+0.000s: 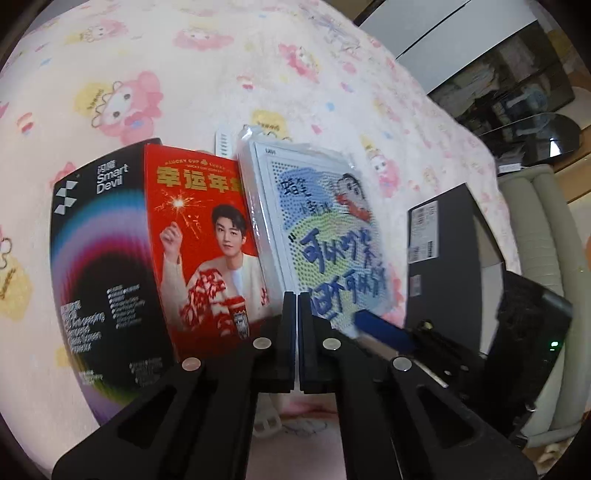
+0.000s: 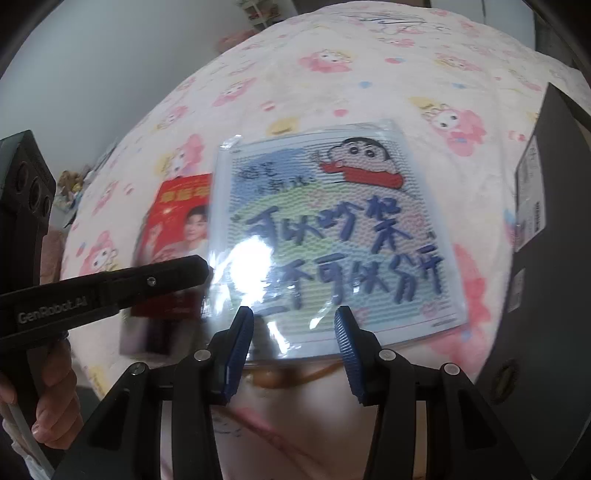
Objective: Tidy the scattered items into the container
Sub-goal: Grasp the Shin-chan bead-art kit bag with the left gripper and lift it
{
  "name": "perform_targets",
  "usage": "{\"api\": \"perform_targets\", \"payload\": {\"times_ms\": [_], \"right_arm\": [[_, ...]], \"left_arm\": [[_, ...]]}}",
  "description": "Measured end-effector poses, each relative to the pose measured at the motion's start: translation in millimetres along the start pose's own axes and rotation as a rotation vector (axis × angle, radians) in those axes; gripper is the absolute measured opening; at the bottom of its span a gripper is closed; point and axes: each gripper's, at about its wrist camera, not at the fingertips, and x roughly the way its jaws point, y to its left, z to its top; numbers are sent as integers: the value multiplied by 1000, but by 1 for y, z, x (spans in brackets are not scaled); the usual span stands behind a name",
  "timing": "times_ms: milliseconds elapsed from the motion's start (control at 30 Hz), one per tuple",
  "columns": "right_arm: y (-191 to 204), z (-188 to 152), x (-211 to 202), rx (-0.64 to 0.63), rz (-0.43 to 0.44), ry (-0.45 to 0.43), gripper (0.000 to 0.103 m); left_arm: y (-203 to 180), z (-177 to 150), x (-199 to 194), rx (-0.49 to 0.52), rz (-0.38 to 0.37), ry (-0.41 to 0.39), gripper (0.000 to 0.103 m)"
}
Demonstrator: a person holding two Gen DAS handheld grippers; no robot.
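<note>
left gripper (image 1: 297, 306) has its fingers pressed together with nothing between them; red card (image 1: 210, 240) and Smart Devil box (image 1: 99, 251) sit just ahead to its left; right gripper (image 2: 293, 325) is spread apart, cartoon sleeve (image 2: 332, 232) right in front; black box (image 2: 546, 229) off to its right

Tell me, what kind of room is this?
Probably a bedroom. Everything lies on a soft bedspread printed with pink cartoon bunnies, which looks like a bed. A padded edge, maybe a headboard, sits beside it, and a small shelf stands by the far wall.
</note>
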Motion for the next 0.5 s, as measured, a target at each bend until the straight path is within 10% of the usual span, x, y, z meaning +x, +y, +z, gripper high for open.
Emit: {"api": "perform_targets", "payload": {"times_ms": [200, 333, 500], "right_arm": [[3, 3, -15, 41, -62, -56, 43], [5, 0, -18, 36, -155, -43, 43], [7, -9, -10, 47, -152, -17, 42]], "left_arm": [[1, -3, 8, 25, -18, 104, 1], [2, -8, 27, 32, -45, 199, 29], [2, -8, 41, 20, -47, 208, 35]]}}
